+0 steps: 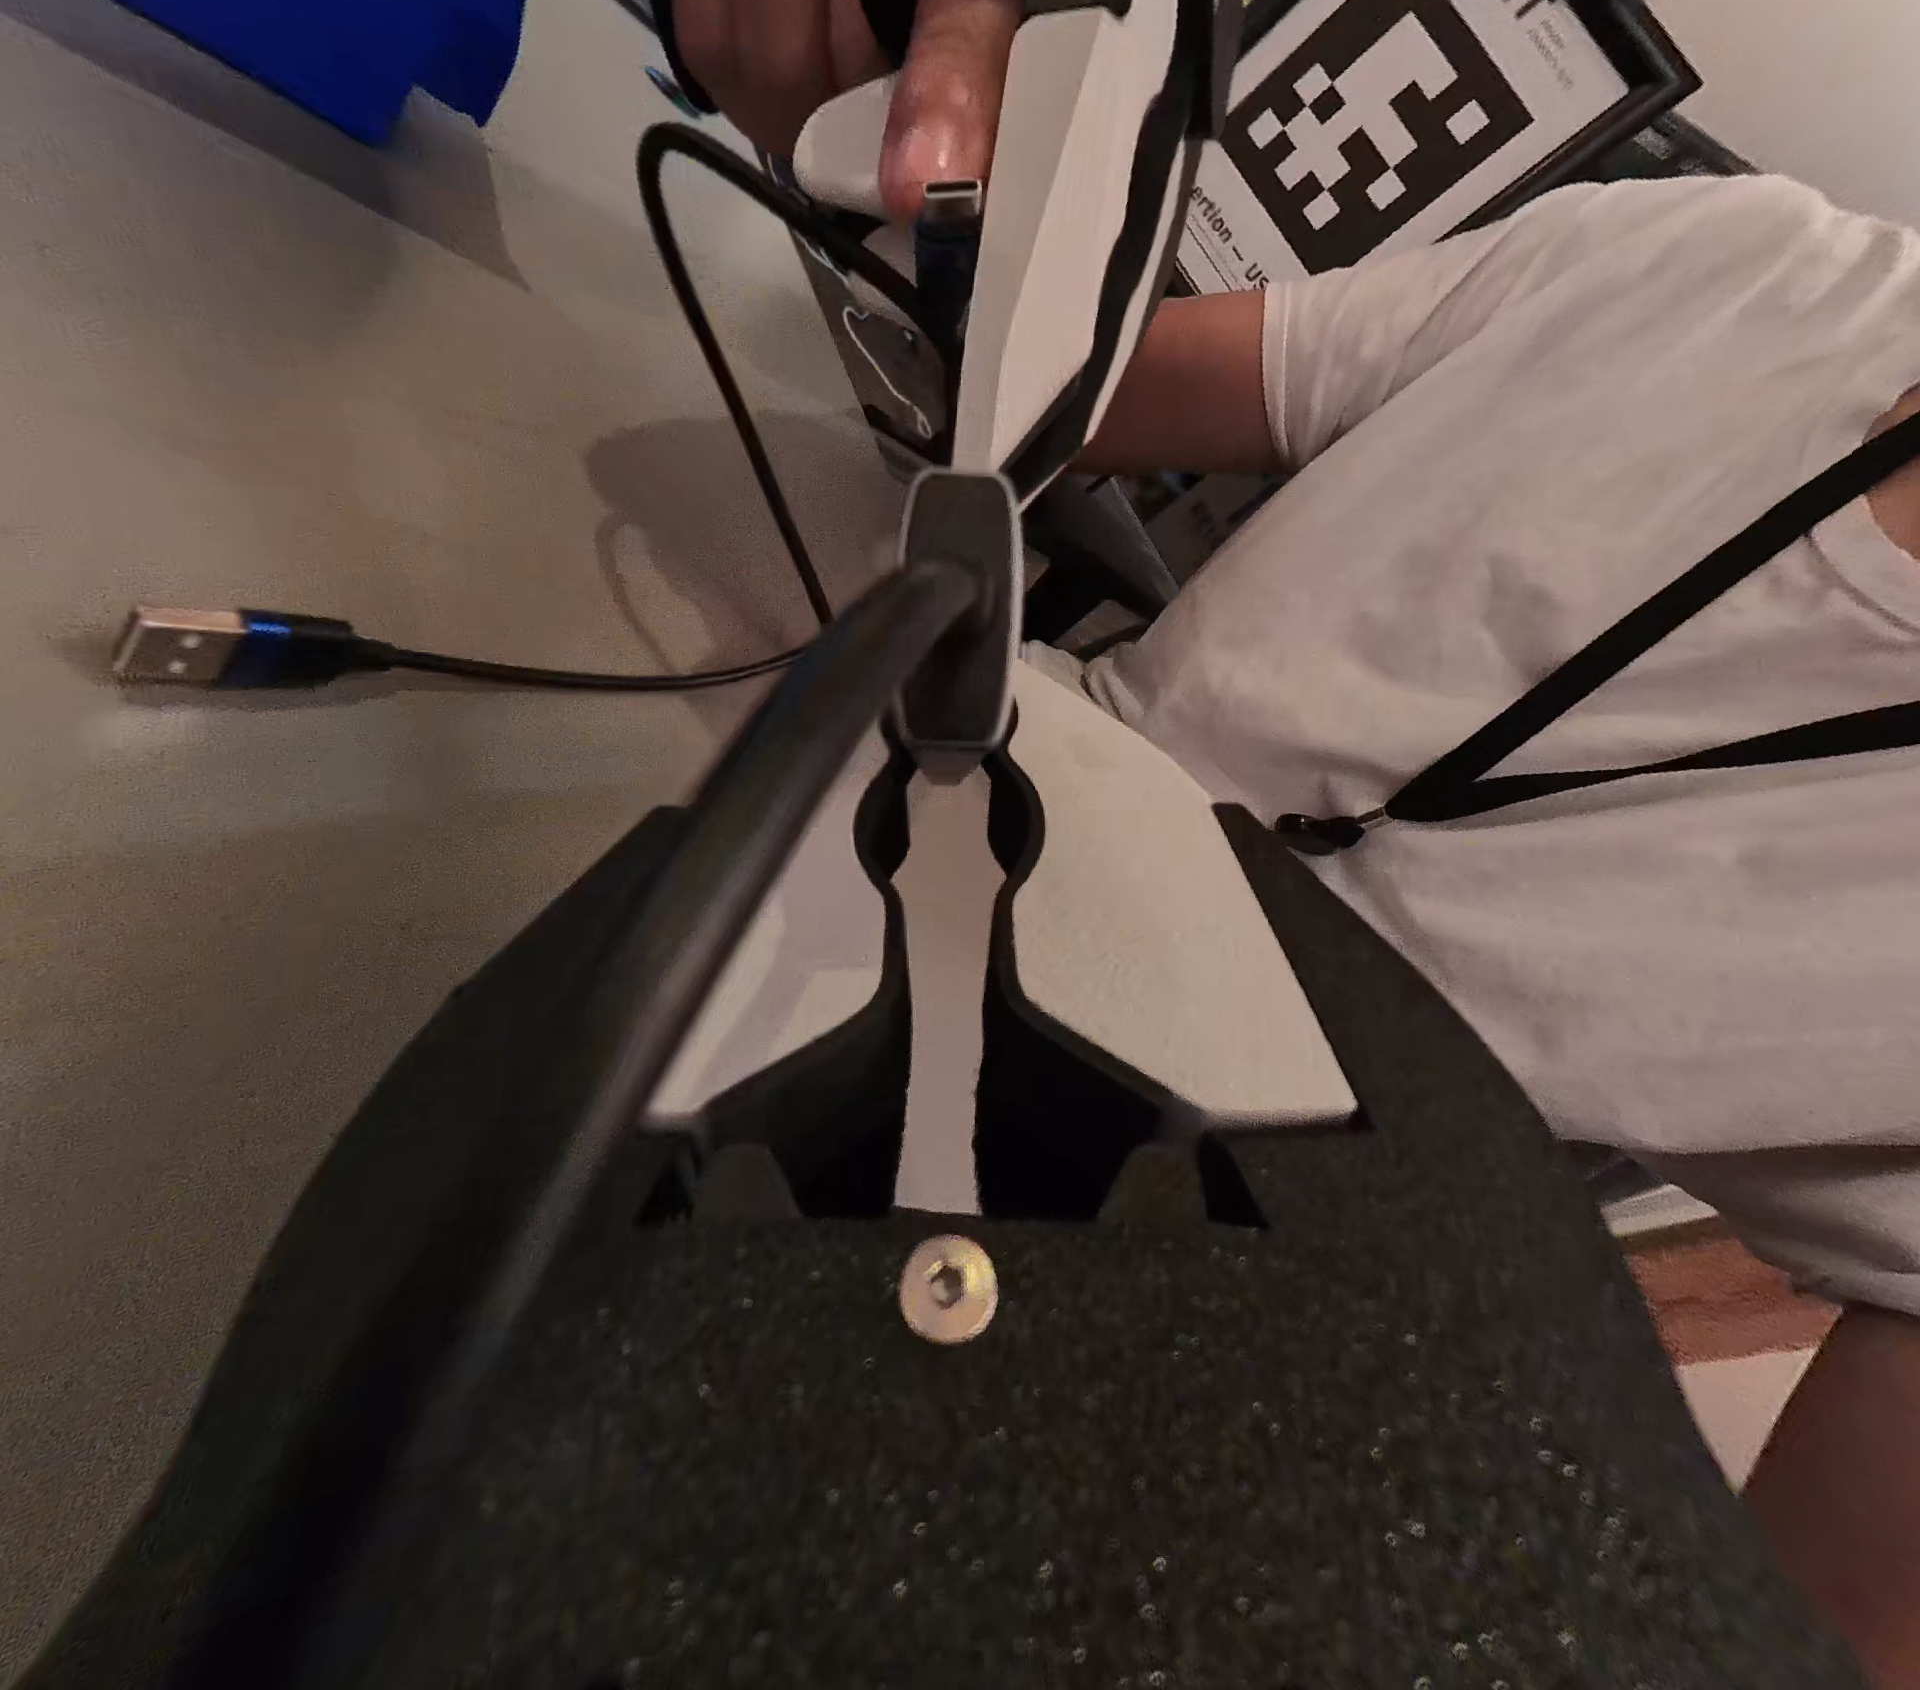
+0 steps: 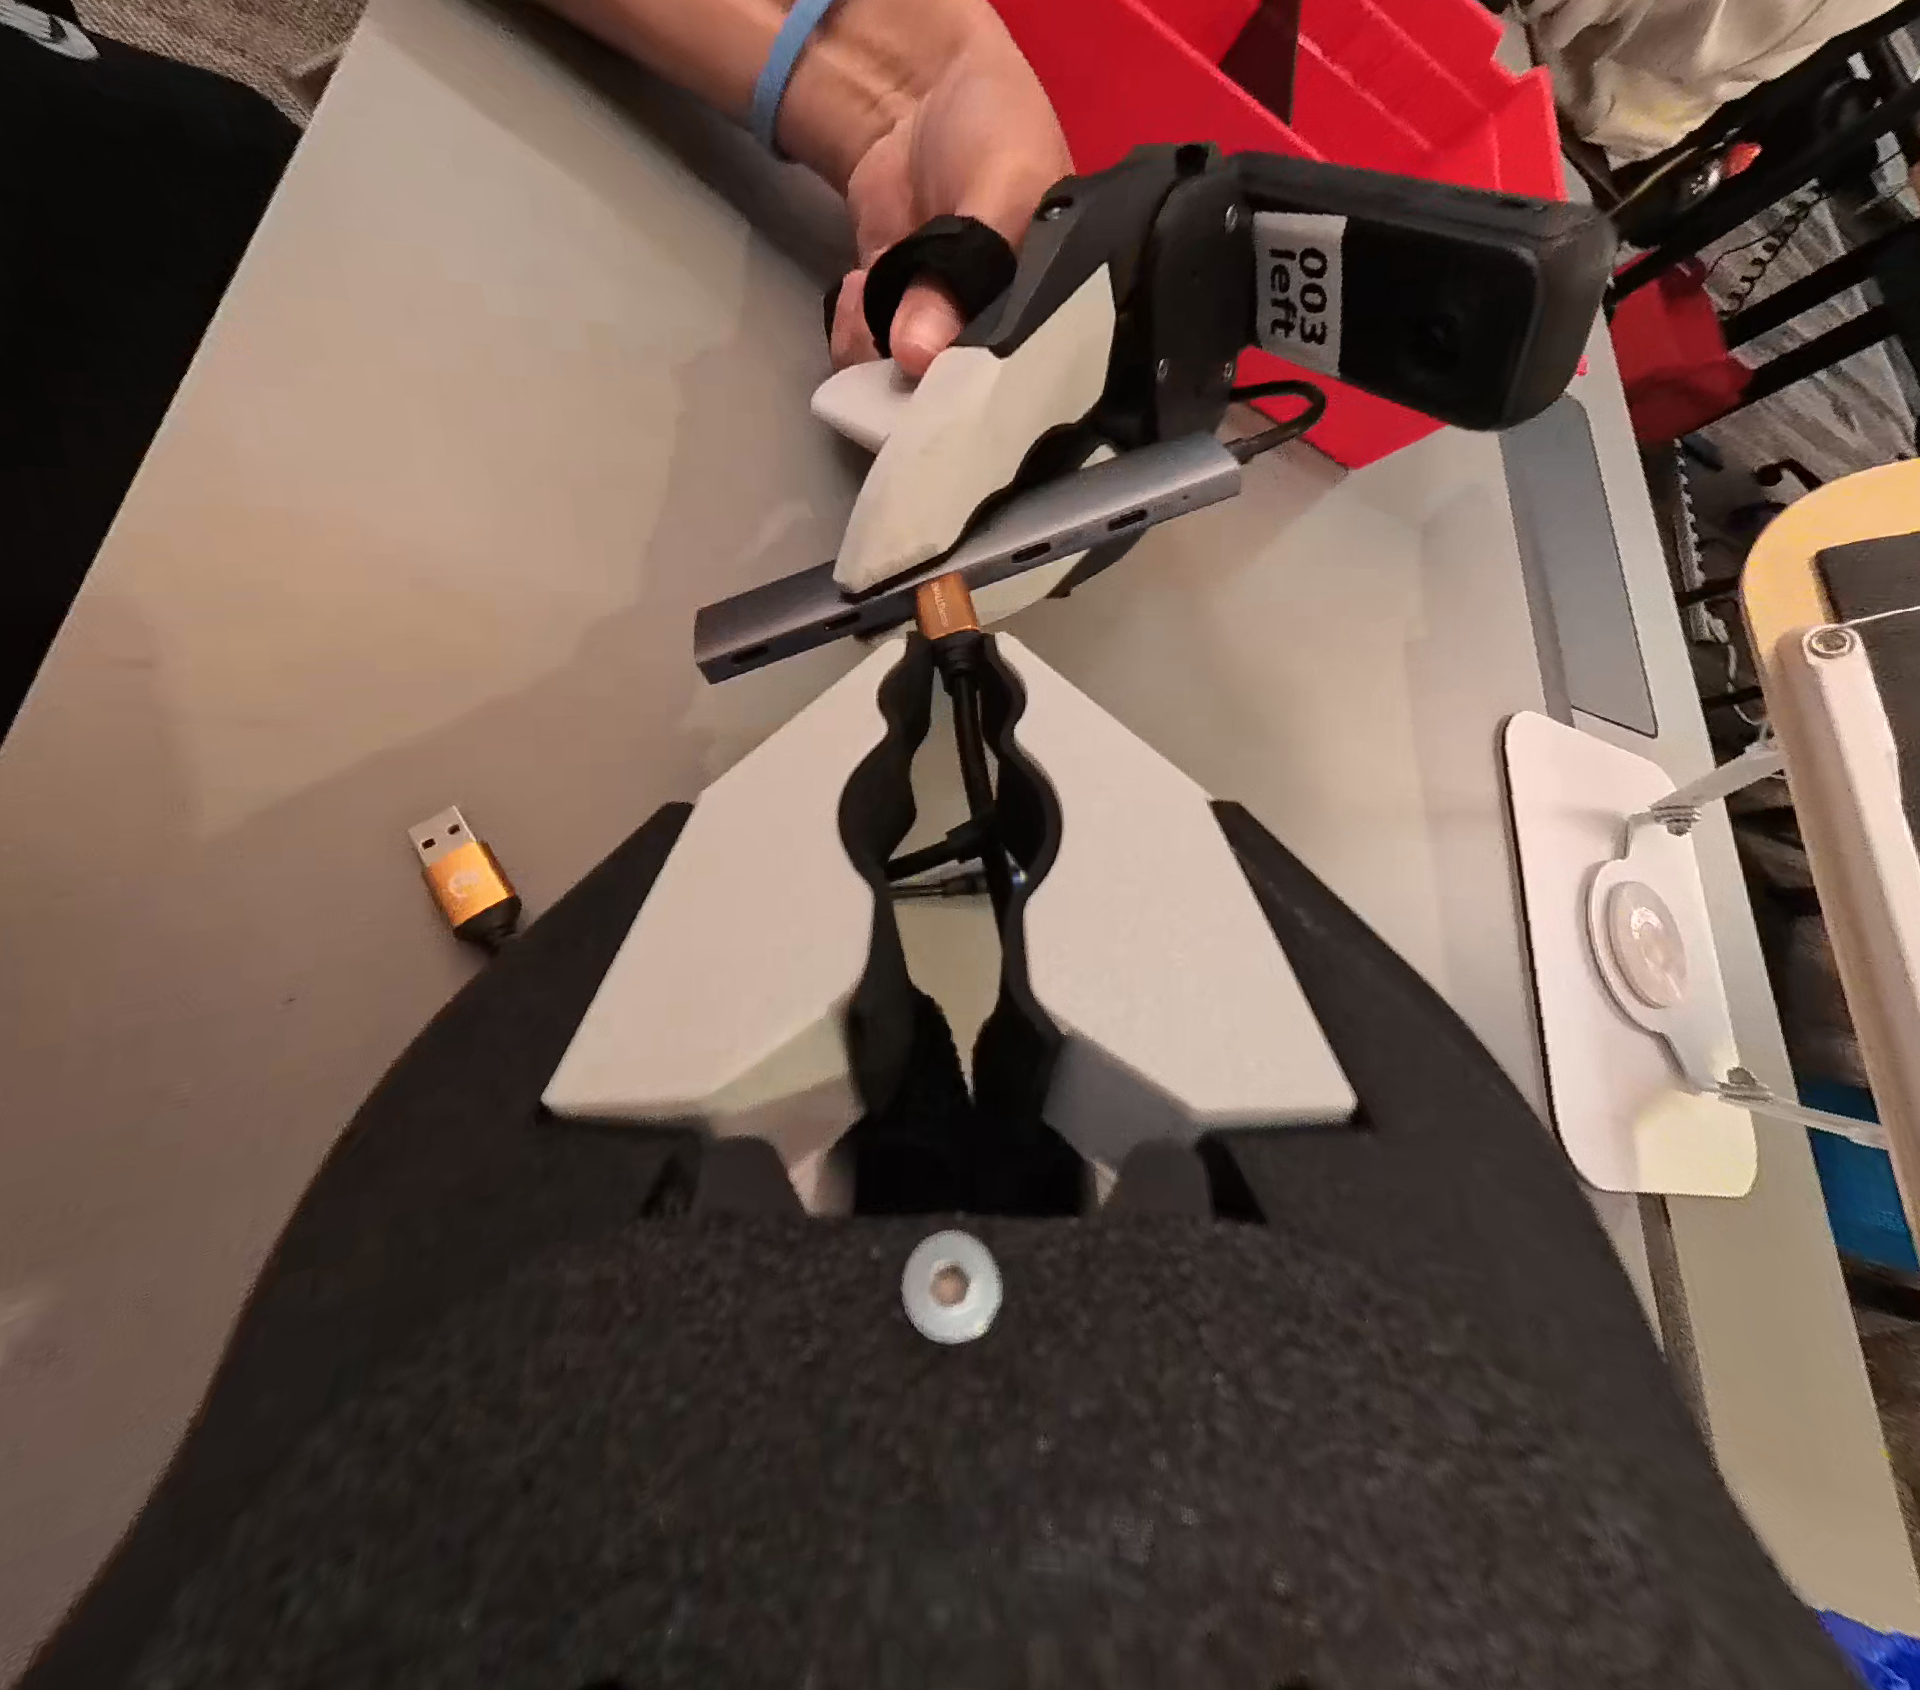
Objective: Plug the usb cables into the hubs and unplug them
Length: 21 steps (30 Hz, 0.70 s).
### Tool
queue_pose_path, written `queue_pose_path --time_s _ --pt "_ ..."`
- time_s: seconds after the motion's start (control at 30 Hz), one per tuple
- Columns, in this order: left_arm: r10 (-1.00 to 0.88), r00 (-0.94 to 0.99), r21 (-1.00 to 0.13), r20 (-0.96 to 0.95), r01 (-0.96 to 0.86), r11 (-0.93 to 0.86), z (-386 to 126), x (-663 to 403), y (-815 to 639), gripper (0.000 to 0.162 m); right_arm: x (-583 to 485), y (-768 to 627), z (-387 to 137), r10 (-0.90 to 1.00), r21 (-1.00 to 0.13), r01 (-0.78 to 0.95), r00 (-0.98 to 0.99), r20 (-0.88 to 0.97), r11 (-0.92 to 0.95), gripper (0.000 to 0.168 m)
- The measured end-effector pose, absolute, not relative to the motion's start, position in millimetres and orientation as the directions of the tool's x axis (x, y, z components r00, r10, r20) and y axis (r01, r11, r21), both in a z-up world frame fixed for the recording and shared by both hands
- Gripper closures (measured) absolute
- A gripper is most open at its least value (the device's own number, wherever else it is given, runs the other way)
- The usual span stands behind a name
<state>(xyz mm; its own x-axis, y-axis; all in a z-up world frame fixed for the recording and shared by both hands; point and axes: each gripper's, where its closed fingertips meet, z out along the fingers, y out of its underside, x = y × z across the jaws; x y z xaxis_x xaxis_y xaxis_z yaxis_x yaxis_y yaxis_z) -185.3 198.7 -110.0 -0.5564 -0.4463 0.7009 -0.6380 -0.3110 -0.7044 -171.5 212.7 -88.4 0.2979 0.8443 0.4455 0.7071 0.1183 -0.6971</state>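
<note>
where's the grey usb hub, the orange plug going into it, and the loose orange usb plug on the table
grey usb hub [image 2: 1091, 523], right wrist view, its port side
orange plug [image 2: 943, 610], right wrist view, its metal shell
loose orange usb plug [image 2: 462, 882], right wrist view, its orange body

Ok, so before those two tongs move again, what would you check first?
1. Left tongs clamped on the slim grey metal hub: ok.
2. Right tongs shut on the orange-collared cable plug: ok.
3. Plug lined up at a port on the hub's side: ok.
4. Plug pushed fully home: cannot tell.
5. Hub's thick black lead clear of the left tongs: not ok, it runs across them.
6. Loose orange flat plug on the beige table, away from both tongs: ok.
</note>
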Motion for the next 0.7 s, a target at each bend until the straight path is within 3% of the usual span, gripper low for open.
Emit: queue_pose_path --time_s 0.2,0.4,0.5,0.63,0.7 --pt "-0.563 -0.53 -0.763 0.634 -0.546 -0.345 -99 -175 221 0.152 -154 233 -71 0.766 -0.728 0.678 0.414 0.492 0.101 0.162" --pt "-0.687 -0.416 -0.779 0.596 -0.507 -0.369 -112 -166 250 0.152 -112 230 -12 0.659 -0.908 0.419 0.679 0.324 0.015 0.15" --pt "-0.688 -0.398 -0.771 0.606 -0.508 -0.385 -114 -165 254 0.152 -107 211 -53 0.659 -0.877 0.425 0.729 0.184 -0.225 0.14" --pt "-0.719 -0.346 -0.764 0.603 -0.511 -0.394 -122 -161 261 0.152 -82 188 -107 0.487 -0.769 0.49 0.831 0.269 -0.411 0.138" --pt "-0.75 -0.321 -0.776 0.578 -0.502 -0.383 -125 -158 265 0.152 -59 173 -128 0.336 -0.734 0.407 0.907 0.254 -0.543 0.139"
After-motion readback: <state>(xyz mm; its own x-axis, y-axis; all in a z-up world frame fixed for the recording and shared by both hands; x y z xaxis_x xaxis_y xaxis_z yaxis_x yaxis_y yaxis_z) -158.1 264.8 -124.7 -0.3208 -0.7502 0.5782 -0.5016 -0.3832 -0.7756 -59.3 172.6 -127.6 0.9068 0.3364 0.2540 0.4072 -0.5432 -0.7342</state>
